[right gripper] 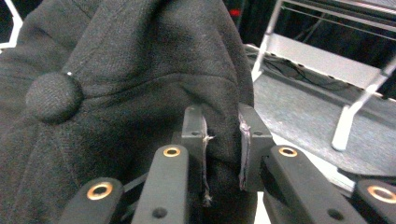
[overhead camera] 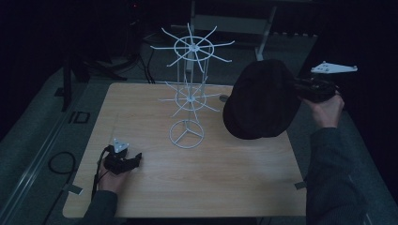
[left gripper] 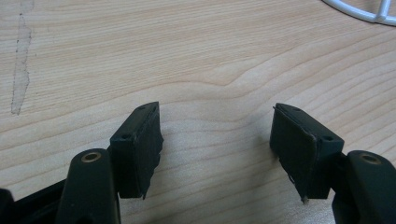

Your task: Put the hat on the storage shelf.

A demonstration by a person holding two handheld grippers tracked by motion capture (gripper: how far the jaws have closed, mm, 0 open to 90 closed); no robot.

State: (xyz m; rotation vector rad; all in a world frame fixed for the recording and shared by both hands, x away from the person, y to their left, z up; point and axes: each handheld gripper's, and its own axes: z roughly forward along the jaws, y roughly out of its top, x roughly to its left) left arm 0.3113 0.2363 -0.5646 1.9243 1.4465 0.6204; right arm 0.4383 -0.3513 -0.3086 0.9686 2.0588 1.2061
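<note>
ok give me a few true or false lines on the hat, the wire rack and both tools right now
1. The right tool is clamped on a fold of the black hat. True.
2. The hat lies flat on the table. False: it is held up in the air, to the right of the white wire rack.
3. The left tool is open with nothing between its jaws. True.
4. The hat already hangs from one of the rack's arms. False: it is off the rack, held by the right tool.
5. The left tool is lifted high above the rack. False: it sits low at the table's near left corner, by the rack's round base.
</note>
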